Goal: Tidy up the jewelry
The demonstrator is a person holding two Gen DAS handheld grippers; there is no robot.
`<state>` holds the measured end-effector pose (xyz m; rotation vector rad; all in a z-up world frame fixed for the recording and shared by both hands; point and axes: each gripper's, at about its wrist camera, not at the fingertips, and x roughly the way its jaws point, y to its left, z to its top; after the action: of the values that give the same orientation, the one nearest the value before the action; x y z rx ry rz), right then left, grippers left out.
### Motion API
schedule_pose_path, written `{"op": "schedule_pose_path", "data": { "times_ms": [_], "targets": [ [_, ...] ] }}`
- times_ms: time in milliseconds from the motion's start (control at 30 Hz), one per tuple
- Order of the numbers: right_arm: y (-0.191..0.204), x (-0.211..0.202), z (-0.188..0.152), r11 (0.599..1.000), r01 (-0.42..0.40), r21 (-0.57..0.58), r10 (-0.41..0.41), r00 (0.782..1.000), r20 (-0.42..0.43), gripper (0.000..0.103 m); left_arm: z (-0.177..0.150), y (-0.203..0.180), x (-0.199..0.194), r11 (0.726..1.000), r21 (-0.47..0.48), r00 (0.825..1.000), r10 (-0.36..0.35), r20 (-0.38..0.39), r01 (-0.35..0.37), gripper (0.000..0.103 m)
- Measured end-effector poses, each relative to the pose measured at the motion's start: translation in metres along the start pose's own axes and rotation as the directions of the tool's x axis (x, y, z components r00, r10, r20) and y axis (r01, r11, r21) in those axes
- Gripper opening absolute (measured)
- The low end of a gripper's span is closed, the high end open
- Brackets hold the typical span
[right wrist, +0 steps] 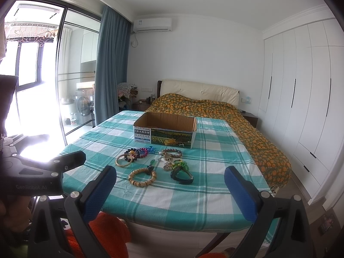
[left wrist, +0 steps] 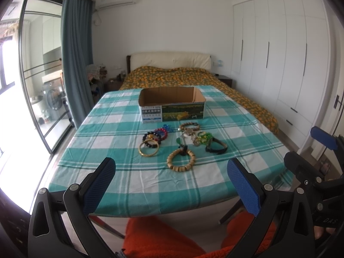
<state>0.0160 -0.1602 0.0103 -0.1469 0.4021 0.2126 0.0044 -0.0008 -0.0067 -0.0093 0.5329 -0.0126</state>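
left tongs (left wrist: 171, 179) released, empty, near worktop edge | right tongs (right wrist: 169, 185) released, empty | jewelry: wooden bead bracelet (left wrist: 181, 159) nearest, gold bangle (left wrist: 148, 148) left, black watch (left wrist: 216, 147) right | cardboard box (left wrist: 172, 104) open, just beyond, on checked cloth (left wrist: 107, 129)

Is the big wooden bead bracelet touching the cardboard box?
Apart. In the left wrist view, the wooden bead bracelet lies well nearer than the cardboard box, with checked cloth and other jewelry between them.

Home bedroom: bed (right wrist: 215, 107), wardrobe (right wrist: 301, 99), curtain (right wrist: 109, 64).
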Motion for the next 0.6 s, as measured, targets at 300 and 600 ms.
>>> {"op": "schedule_pose_path", "data": {
  "times_ms": [300,600],
  "targets": [
    [-0.0002,0.0001,-0.0007,1.000,0.001,0.000,-0.001,1.000,0.001,0.102,0.0006,-0.0002,0.0003,1.000,0.000,1.000,0.000,-0.001,0.000,0.103],
    [-0.0004,0.0001,-0.0004,1.000,-0.001,0.000,0.001,1.000,-0.001,0.102,0.0001,-0.0009,0.0020,1.000,0.002,1.000,-0.004,-0.007,0.004,0.103]
  ]
}}
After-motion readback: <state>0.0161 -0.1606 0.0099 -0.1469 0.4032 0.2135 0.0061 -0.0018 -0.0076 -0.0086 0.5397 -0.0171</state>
